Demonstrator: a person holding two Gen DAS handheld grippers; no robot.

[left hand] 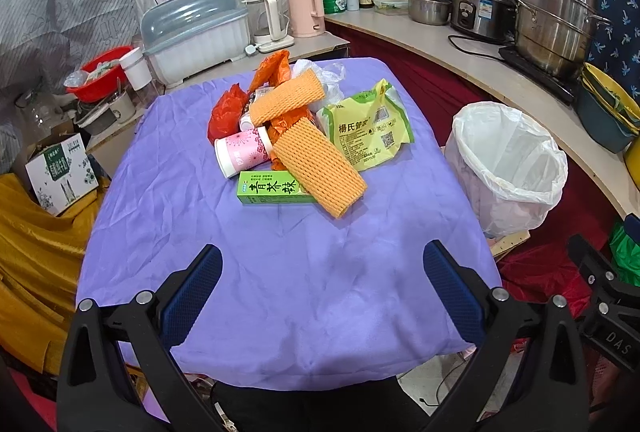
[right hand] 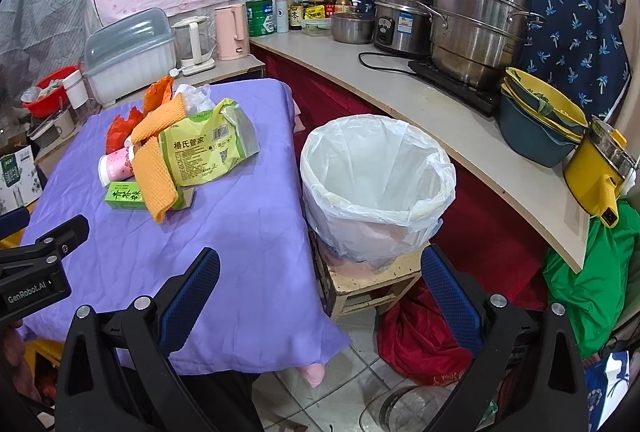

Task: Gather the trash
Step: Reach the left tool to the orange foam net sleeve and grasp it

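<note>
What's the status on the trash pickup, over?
Both grippers open, empty. Trash pile untouched on table. Bin empty beside it. Nothing blocking.

A bench [left hand: 280, 292] draped in a wrinkled purple cloth [left hand: 192, 207] carries a single heap of rubbish toward its far half, while the near half of the cloth lies bare. At the heap's front edge a green carton [left hand: 266, 187] lies flat on the cloth, with a long orange foam net sleeve [left hand: 320, 167] slanting across its right end. Just behind the carton a pink paper cup [left hand: 240, 153] lies on its side, mouth toward the left. A yellow-green food packet [left hand: 370, 129] rests at the right of the heap. Farther back lie a second orange foam sleeve [left hand: 286, 95], a red plastic bag [left hand: 224, 113] and crumpled clear plastic [left hand: 330, 77].
</note>
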